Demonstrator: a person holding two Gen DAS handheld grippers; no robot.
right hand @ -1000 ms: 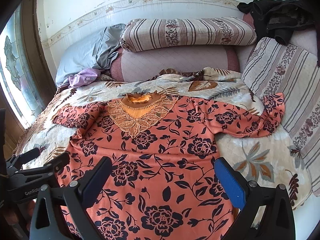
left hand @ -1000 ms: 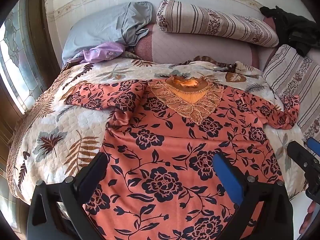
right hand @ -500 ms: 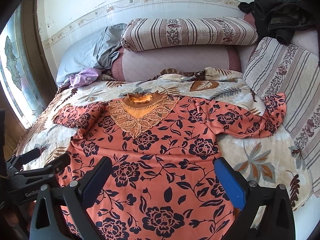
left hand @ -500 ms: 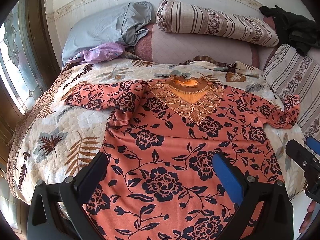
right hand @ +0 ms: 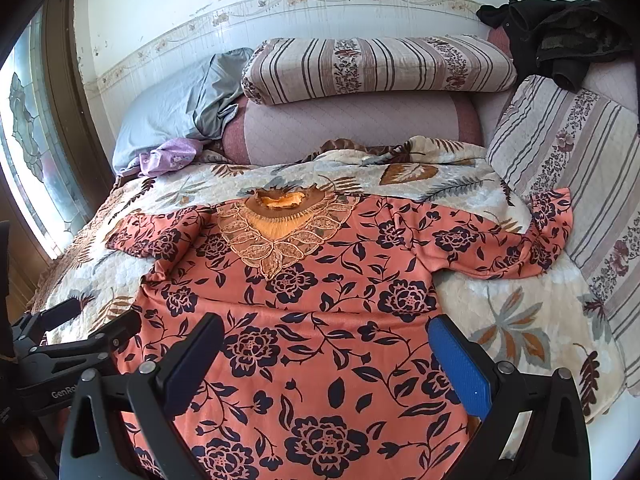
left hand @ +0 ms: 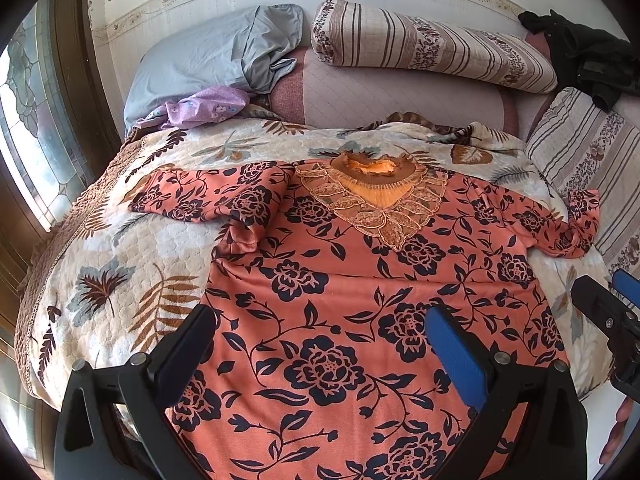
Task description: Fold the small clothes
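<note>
An orange top with dark flowers and a lace collar (left hand: 352, 280) (right hand: 304, 320) lies spread face up on the bed, neck toward the pillows. Its left sleeve (left hand: 200, 196) is bunched near the shoulder; its right sleeve (right hand: 500, 244) reaches the striped cushion. My left gripper (left hand: 320, 344) hovers open above the lower left of the top, holding nothing. My right gripper (right hand: 324, 348) hovers open above the lower middle, also with nothing in it. Each gripper shows at the edge of the other's view: the right (left hand: 608, 320), the left (right hand: 76, 332).
A leaf-print quilt (left hand: 120, 264) covers the bed. Behind lie a grey-blue pillow (left hand: 208, 52), a purple cloth (left hand: 200, 106), a striped bolster (right hand: 376, 66) and a pink cushion (right hand: 352, 124). A striped cushion (right hand: 572, 168) and dark clothing (right hand: 560, 36) are at the right. A window (left hand: 24, 120) is left.
Both views have shifted only slightly; the grippers stay open over the top and the top has not moved.
</note>
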